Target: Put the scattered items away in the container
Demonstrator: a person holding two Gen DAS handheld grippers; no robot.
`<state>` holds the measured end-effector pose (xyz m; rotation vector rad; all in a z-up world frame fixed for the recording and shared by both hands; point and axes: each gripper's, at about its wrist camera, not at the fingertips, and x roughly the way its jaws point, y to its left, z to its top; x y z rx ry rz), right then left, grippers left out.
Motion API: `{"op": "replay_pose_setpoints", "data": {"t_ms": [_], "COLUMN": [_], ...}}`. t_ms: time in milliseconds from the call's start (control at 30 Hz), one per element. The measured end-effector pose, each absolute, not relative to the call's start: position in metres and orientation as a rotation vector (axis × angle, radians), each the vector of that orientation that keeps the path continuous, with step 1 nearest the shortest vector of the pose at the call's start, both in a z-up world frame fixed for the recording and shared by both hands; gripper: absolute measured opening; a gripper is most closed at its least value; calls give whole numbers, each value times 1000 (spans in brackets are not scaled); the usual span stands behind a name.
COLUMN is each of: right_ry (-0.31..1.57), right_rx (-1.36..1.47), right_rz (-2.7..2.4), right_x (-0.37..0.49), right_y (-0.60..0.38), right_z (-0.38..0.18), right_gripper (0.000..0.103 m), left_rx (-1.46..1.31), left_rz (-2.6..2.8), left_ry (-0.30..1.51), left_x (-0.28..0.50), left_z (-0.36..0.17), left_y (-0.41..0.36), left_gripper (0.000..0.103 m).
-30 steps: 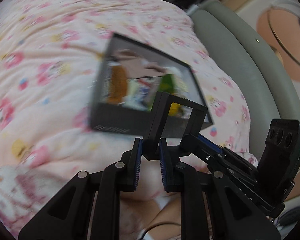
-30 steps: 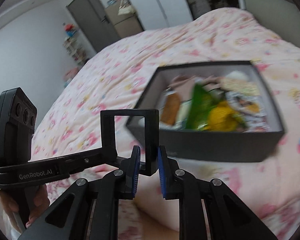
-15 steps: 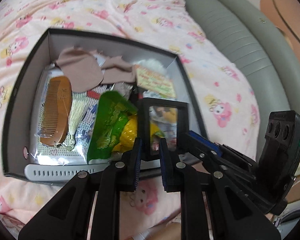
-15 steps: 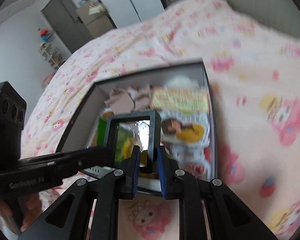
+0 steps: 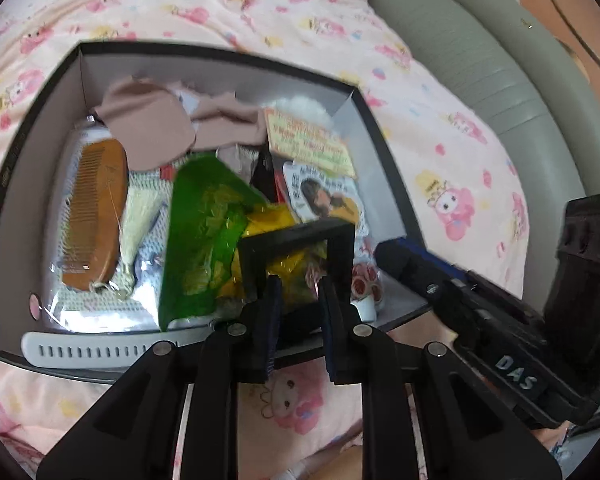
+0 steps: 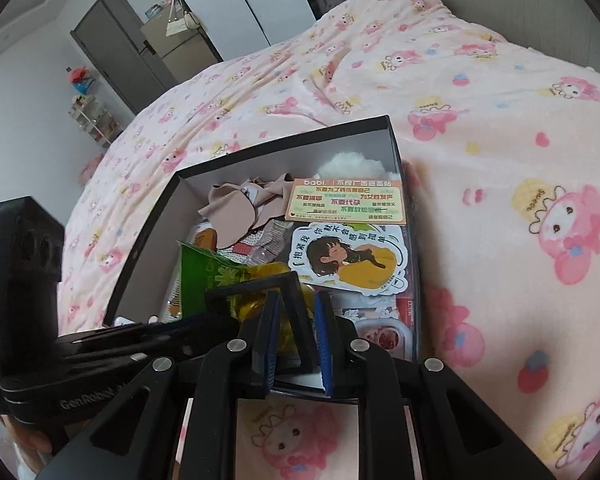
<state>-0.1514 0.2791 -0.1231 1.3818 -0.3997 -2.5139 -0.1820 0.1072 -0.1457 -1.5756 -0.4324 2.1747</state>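
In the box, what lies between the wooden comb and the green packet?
In the left wrist view, a pale yellow tassel lies between the wooden comb and the green packet, on a clear patterned bag inside the box.

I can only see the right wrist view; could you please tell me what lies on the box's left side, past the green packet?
Observer: A wooden comb lies lengthwise beside the green packet, near the left wall of the box.
Operator: Thank you; and along the near wall?
Observer: A white slotted strip lies flat along it.
Operator: Does the left hand-held gripper grip the black frame?
Observer: Yes, its pads clamp the frame's lower bar.
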Motion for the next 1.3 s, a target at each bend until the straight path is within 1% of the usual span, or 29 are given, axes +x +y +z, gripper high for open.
{"op": "replay_pose_setpoints", "data": {"t_ms": [67,167,367,433,500,567,633,700,733,767,833,900,967,1000,1033,1067,1100,1133,1267,1300], "right_ry": [-403,-406,-330,-310,-314,-322,-334,-329,-325,-321,-302,-275,-248,-236,-222,-211,-200,-194,-167,-161], "right_rx": [1379,1383,1396,1410,1434,1470,1483,1471,1465,1462,1471,1474,1452,1436,1403,1376,1339,1309,1210,1196], "right_rz": [-2523,-2539,-2542,-2542,-2539,-2537,-2536,-2554,-2564,-2572,-2579,-2603,-2645,-2667,-2696,-2714,-2733,-2745,-2802,-2813], "right_x": [-150,-151,-156,-157,-158,-161,-160,-159,-158,-159,-160,-160,-157,-155,-150,-146,-140,-135,-113,-109], "right_y": [282,284,274,272,273,276,278,278,278,278,276,275,276,276,276,275,273,271,263,260], "right_z": [-122,-122,-126,-128,-131,-135,-136,-134,-133,-132,-134,-133,-126,-121,-112,-106,-97,-91,-62,-56], "right_gripper": [15,15,15,15,15,15,16,22,29,32,32,32,33,34,36,42,45,48,56,57], "left_rx": [-1547,-1481,-1445,-1489,-1540,-1527,-1476,-1465,-1488,-1520,-1542,-1487,-1417,-1378,-1349,-1315,-1291,-1268,-1181,-1161], "left_rz": [2192,2225,2314,2286,2231,2229,2246,2275,2277,2266,2269,2321,2404,2461,2507,2555,2587,2613,2700,2725], "left_ry": [-426,-463,-528,-487,-436,-418,-477,-505,-487,-460,-422,-381,-297,-238,-190,-139,-106,-87,-82,-70], "left_x": [-177,-172,-177,-180,-182,-178,-175,-175,-176,-179,-177,-167,-157,-151,-147,-143,-139,-135,-118,-113], "left_z": [-143,-133,-124,-131,-140,-140,-136,-136,-139,-142,-142,-129,-108,-97,-88,-78,-69,-61,-30,-23], "left_y": [108,103,86,91,98,99,92,88,89,91,95,96,98,100,100,102,102,101,93,91], "left_gripper": [16,16,17,23,24,24,25,25,25,25,25,26,34,40,45,46,50,56,61,71]}}
